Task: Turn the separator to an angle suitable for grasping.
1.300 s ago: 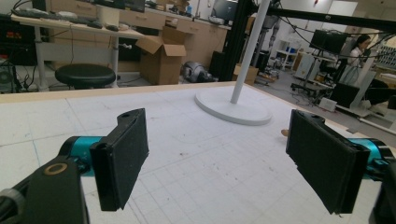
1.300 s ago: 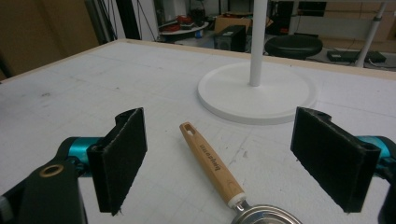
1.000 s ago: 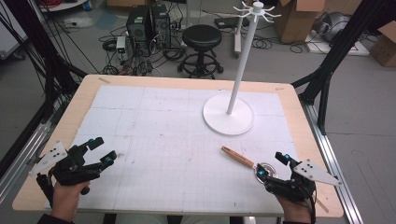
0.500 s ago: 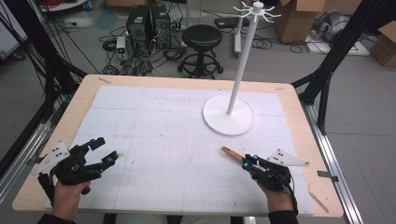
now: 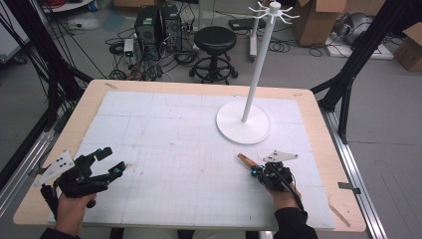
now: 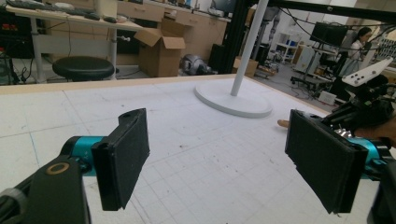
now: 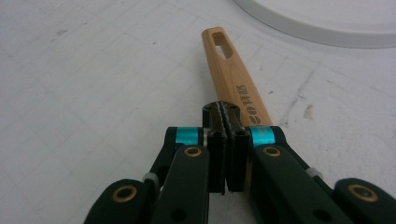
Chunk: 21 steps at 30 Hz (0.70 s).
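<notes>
Wooden handle (image 7: 232, 74) flat on table, beneath closed, empty right tongs (image 7: 227, 109), left tongs (image 6: 224, 161) wide, well apart

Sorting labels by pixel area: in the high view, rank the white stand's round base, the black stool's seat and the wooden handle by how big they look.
1. White stand's round base, largest.
2. Black stool's seat; it stands farther off, so its true size is unsure.
3. Wooden handle, smallest.

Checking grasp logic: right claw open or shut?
Shut. In the right gripper view the right claw has its pads pressed flat together, above the wooden handle, not around it.
</notes>
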Motion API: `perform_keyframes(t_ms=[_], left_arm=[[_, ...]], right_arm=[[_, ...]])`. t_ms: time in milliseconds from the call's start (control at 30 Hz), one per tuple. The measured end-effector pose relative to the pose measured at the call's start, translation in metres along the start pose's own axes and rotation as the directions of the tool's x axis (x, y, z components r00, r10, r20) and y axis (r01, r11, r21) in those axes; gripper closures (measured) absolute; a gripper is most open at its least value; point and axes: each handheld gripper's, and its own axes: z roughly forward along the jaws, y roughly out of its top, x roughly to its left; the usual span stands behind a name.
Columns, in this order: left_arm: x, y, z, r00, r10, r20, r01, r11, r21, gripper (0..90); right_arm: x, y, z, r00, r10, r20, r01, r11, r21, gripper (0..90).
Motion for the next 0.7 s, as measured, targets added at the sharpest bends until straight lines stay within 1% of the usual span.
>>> perform_keyframes(t_ms=[100,233,433,467,567,600,633,700], left_arm=[[0.0,0.0,0.001,1.0,-0.001,0.001,0.001,1.0,0.002,22.1],[0.0,0.0,0.001,1.0,-0.001,0.001,0.001,1.0,0.005,22.2],[0.0,0.0,0.001,1.0,-0.003,-0.001,0.003,1.0,0.003,22.2],[0.0,0.0,0.001,1.0,-0.002,0.0,0.002,1.0,0.004,22.2],[0.0,0.0,0.0,1.0,-0.003,0.002,0.003,1.0,0.003,22.3],[0.0,0.0,0.0,1.0,-0.004,0.003,0.004,1.0,0.0,22.2],[0.0,0.0,0.0,1.0,-0.007,0.004,0.007,1.0,-0.003,22.3],[0.001,0.0,-0.001,1.0,-0.008,0.003,0.008,1.0,-0.004,22.2]], right_arm=[[-0.002,0.0,0.0,1.0,0.006,0.004,-0.006,1.0,-0.003,88.8],[-0.003,-0.001,0.0,0.9997,0.004,0.022,-0.004,1.0,0.002,88.8],[-0.005,-0.001,-0.003,0.9978,0.02,0.063,-0.019,0.9998,-0.01,88.8],[-0.006,-0.001,-0.004,0.9976,0.028,0.064,-0.028,0.9996,-0.007,88.8],[-0.007,-0.002,-0.005,0.9974,0.03,0.066,-0.029,0.9994,-0.016,87.7],[-0.007,-0.002,-0.009,0.9972,0.046,0.058,-0.044,0.998,-0.046,86.5],[-0.007,-0.001,-0.012,0.9972,0.053,0.053,-0.049,0.9964,-0.069,84.9],[-0.007,0.001,-0.022,0.9963,0.065,0.056,-0.058,0.991,-0.121,81.5]])
